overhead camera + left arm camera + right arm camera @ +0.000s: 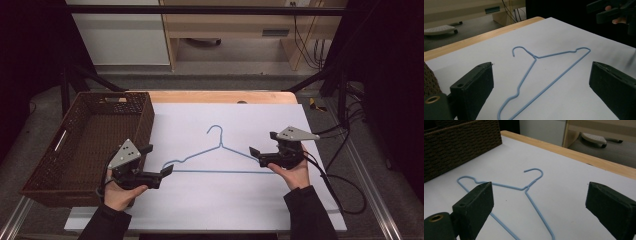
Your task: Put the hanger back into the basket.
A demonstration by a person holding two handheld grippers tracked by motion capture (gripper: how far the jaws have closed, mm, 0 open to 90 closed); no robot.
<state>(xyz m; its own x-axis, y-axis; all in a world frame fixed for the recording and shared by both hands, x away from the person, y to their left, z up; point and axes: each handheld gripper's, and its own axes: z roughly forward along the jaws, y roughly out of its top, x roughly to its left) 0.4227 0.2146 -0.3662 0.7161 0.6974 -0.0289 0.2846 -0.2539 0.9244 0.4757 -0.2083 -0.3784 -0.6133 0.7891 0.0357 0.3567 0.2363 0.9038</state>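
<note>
**Hanger flat between two open grippers**

On the desk (310, 210), beside a basket (90, 145), a blue hanger (220, 157) lay flat, bar running left-right, hook pointing away. The left gripper (167, 170) and right gripper (254, 151) flanked its ends, jaws wide apart, empty.

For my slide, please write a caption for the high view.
Two open hand-held grippers, left and right, flank a blue wire hanger on white board, beside a wicker basket.
</note>
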